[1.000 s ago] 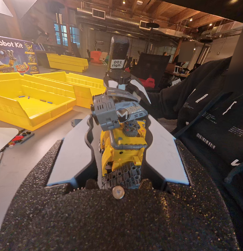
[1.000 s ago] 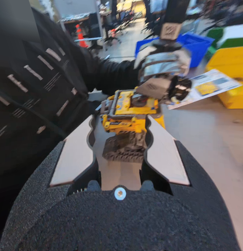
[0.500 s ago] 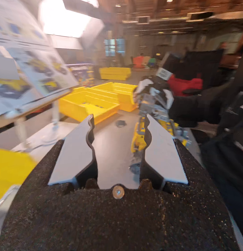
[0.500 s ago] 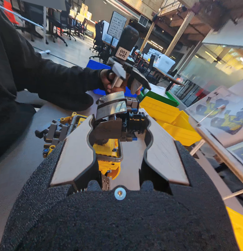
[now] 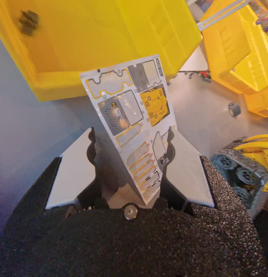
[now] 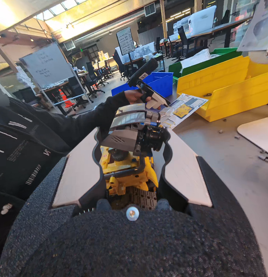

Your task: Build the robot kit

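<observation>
left gripper [image 5: 130, 128]: mine, fingers apart, low over the white printed sticker sheet [image 5: 130, 104], by the yellow plastic bin [image 5: 55, 90] at the worktop [image 5: 40, 127] far edge.
right gripper [image 6: 133, 130]: straddles the yellow-and-grey brick-built tracked vehicle [image 6: 127, 164]; clamped or not, can't tell.

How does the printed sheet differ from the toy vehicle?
The sticker sheet is flat, thin, mostly white; the toy vehicle is bulky, built of yellow and grey bricks. The sticker sheet sits between the open fingers of the left gripper, the toy vehicle between those of the right gripper. Both show yellow and grey.
</observation>
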